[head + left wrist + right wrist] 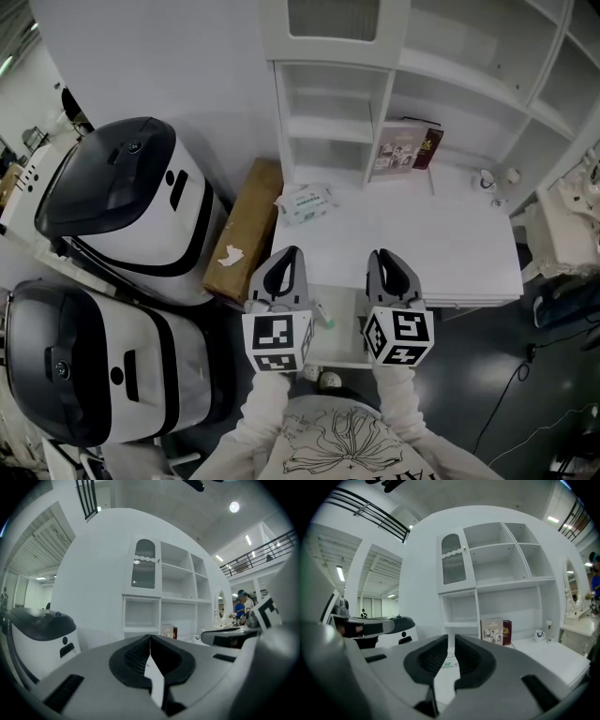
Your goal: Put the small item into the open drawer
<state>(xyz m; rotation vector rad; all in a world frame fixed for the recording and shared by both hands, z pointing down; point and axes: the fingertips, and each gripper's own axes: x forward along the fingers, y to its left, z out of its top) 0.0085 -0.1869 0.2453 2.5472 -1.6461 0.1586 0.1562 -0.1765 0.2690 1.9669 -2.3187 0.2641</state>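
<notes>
Though left gripper [289, 255] and right gripper [388, 257] are both clamped together on nothing, the small item [323, 314], white-green and tube-like, seems to lie in the open drawer [345, 349] between them. Probably light, stiff, may roll; pinch across its middle.

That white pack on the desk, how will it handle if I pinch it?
The pack looks like a soft film pouch with wrinkled edges, so it will probably flex and sag rather than stay stiff. Lying flat, it is unlikely to roll. Its wrap may slip when pinched.
</notes>
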